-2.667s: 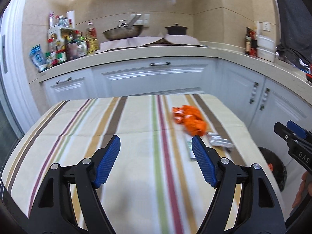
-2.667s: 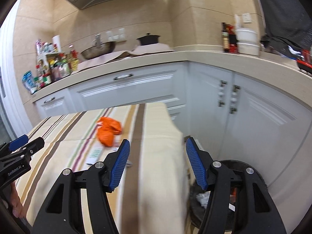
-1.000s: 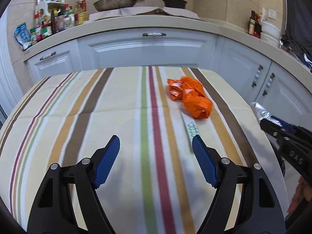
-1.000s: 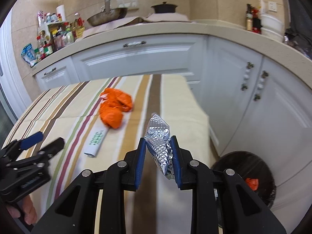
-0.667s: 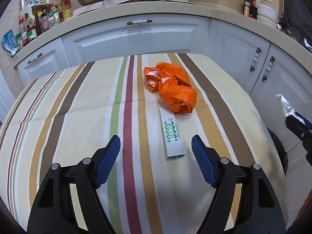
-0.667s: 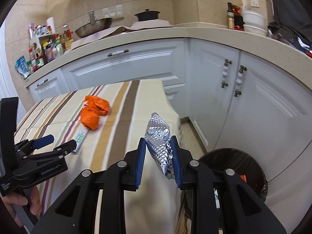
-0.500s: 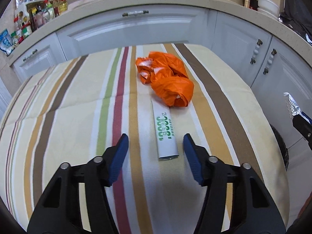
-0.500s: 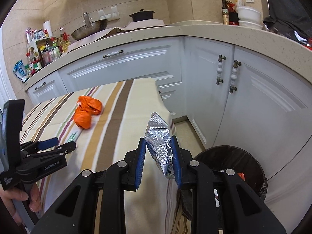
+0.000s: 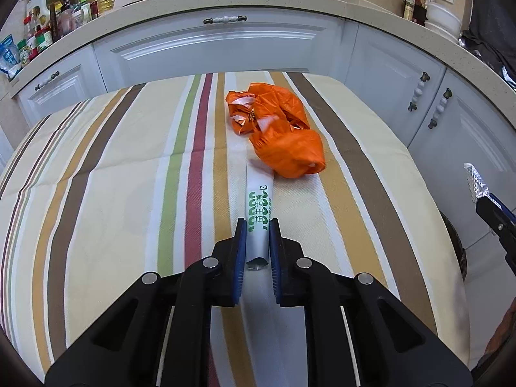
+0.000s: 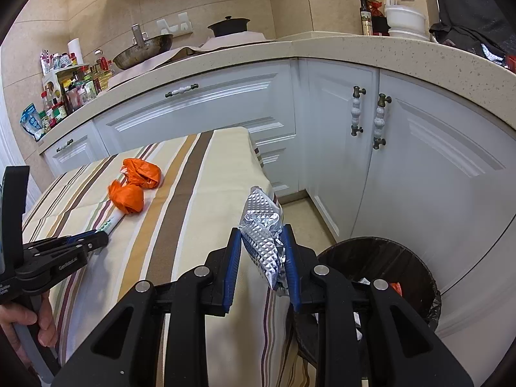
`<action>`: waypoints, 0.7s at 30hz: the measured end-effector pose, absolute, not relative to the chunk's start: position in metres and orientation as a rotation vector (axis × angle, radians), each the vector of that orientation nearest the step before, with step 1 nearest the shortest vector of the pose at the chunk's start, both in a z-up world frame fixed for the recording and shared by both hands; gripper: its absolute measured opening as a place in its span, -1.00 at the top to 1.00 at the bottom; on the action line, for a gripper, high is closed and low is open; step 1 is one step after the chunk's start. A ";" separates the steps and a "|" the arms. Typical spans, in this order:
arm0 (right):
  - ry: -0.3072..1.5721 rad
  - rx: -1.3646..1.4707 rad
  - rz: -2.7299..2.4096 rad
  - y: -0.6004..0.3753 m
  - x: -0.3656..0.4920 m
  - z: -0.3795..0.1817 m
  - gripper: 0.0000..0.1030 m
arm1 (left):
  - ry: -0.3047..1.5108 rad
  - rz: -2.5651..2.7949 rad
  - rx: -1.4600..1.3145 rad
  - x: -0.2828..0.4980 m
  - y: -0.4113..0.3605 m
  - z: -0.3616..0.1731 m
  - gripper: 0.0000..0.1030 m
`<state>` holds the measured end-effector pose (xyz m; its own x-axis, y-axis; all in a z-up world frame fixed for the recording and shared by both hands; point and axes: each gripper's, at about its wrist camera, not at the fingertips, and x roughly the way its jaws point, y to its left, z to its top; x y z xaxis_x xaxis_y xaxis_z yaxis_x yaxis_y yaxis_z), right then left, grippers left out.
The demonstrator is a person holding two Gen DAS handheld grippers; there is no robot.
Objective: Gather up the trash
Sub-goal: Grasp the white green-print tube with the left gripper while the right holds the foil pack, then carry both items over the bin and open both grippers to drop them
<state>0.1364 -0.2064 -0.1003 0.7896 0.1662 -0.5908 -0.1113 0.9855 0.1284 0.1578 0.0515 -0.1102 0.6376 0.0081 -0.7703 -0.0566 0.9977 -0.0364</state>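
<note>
The left gripper is closing on the near end of the paper sleeve, which lies lengthwise away on the table, while the right gripper clamps the foil wrapper left of the bin.

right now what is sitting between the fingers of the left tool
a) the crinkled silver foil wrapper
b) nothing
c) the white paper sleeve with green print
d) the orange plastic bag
c: in the left wrist view the left tool is closing its blue pads on the near end of the white paper sleeve, with the orange plastic bag lying beyond it on the striped tablecloth.
</note>
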 end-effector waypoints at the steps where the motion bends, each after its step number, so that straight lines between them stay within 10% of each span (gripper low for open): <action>1: 0.642 0.089 0.150 -0.206 0.136 -0.100 0.48 | 0.876 0.039 -0.060 0.154 0.053 -0.109 0.76; 21: 0.590 0.064 0.107 -0.200 0.093 -0.080 0.48 | 0.698 0.020 -0.030 0.085 0.058 -0.056 0.78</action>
